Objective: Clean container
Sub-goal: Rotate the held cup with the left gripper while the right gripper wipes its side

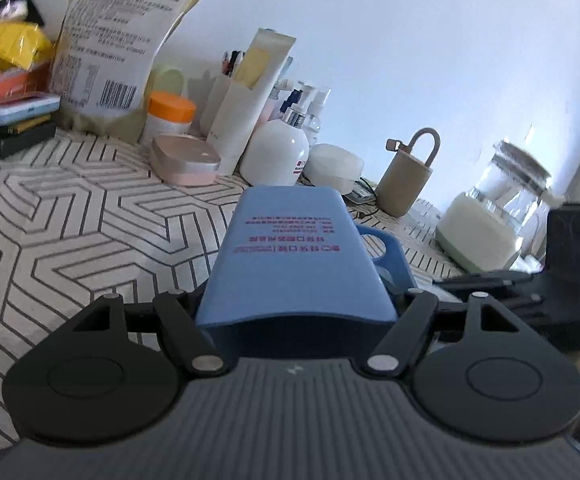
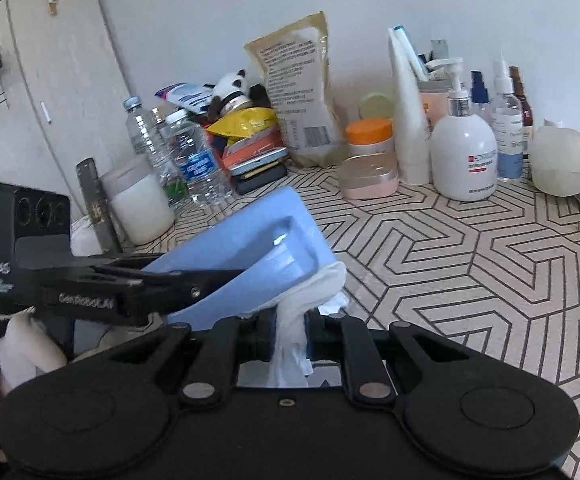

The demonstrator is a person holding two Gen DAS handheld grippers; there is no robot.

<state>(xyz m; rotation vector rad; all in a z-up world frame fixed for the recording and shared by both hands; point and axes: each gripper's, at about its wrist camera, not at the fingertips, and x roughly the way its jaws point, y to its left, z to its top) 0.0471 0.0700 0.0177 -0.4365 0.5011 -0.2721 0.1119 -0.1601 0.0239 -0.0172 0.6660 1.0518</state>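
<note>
Left gripper [image 1: 296, 300] clamped on blue cup [image 1: 294, 256], right gripper [image 2: 290, 320] pinching white tissue [image 2: 310, 292] at cup rim, open tabletop [image 2: 470, 260] right, bottles [image 2: 464, 152] far, fingertips hidden.

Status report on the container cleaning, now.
Left gripper clamped on blue cup, held above the table. Right gripper shut on white tissue, pressed at the cup's handle side. Nothing in the way.
</note>
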